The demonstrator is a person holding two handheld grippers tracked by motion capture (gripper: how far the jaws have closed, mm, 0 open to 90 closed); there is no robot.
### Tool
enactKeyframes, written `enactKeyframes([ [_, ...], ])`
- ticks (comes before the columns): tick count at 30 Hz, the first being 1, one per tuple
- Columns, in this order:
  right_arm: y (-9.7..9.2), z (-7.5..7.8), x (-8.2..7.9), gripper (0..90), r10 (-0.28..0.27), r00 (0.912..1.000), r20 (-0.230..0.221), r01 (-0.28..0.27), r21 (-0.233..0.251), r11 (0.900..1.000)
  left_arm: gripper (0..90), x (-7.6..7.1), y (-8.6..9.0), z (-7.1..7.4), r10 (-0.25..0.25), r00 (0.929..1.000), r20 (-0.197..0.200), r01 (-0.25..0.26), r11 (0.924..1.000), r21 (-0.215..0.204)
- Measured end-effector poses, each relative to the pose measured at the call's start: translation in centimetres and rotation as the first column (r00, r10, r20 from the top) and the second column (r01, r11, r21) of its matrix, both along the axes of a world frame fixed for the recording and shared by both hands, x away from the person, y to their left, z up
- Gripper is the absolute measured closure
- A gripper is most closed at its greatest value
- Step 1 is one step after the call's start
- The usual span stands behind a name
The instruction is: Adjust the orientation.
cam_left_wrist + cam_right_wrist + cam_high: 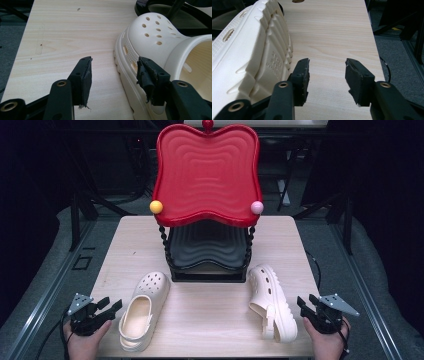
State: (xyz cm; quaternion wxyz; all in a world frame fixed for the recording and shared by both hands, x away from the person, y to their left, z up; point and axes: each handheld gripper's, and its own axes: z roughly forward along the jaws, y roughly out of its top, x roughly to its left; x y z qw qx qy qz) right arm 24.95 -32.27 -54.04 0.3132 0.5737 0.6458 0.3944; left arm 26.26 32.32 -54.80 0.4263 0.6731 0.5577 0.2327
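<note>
Two cream clogs lie on the wooden table (210, 312). The left clog (142, 309) sits upright, opening up; the left gripper view has its perforated toe (152, 32) at the right. The right clog (273, 302) lies on its side, its ridged sole (259, 57) facing my right gripper. My left gripper (114, 307) is open at the table's front left corner, just left of the upright clog, holding nothing (113, 72). My right gripper (305, 304) is open at the front right, just right of the tipped clog, also holding nothing (326, 75).
A two-tier rack stands at the table's back centre: a red wavy tray (207, 170) on top with a yellow ball (156, 206) and a pink ball (257, 207), and a black tray (207, 247) beneath. Bare table lies between the clogs. Dark floor surrounds the table.
</note>
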Motion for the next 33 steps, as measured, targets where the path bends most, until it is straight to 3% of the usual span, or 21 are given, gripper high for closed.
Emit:
enactKeyframes([
  [9,-0.1,-0.1,0.0,44.9,-0.016,0.9998,0.014,0.017,-0.03,0.9994,46.8,-0.3,0.1,0.1,0.005,0.9998,0.019,-0.005,0.9997,-0.022],
  [13,-0.2,-0.2,-0.2,52.3,-0.004,0.9994,0.035,0.005,-0.01,0.9999,49.0,-0.5,0.0,0.3,-0.013,0.9999,0.01,0.013,0.9996,-0.024],
  [17,0.1,0.0,-0.2,54.4,-0.015,0.9999,-0.001,0.015,-0.029,0.9995,53.7,-0.7,-0.3,0.8,-0.042,0.9991,0.004,0.043,0.9985,-0.036],
  [20,0.4,0.1,-0.2,56.1,-0.012,0.9999,-0.006,0.012,-0.033,0.9994,55.1,-0.8,-0.8,1.2,-0.057,0.9983,0.016,0.057,0.9984,-0.002],
  [28,0.3,0.2,-0.4,58.8,-0.019,0.9998,0.006,0.019,-0.016,0.9997,59.1,-1.1,-1.9,2.6,-0.136,0.9899,0.038,0.137,0.9906,-0.006],
  [31,0.3,0.3,-0.4,58.8,-0.021,0.9997,0.009,0.021,-0.013,0.9997,59.1,-1.2,-2.4,3.0,-0.149,0.9875,0.049,0.148,0.9885,0.031],
  [33,0.3,0.3,-0.4,58.8,-0.02,0.9998,0.008,0.02,-0.012,0.9997,58.5,-1.1,-2.8,2.9,-0.162,0.9861,0.035,0.161,0.986,0.046],
])
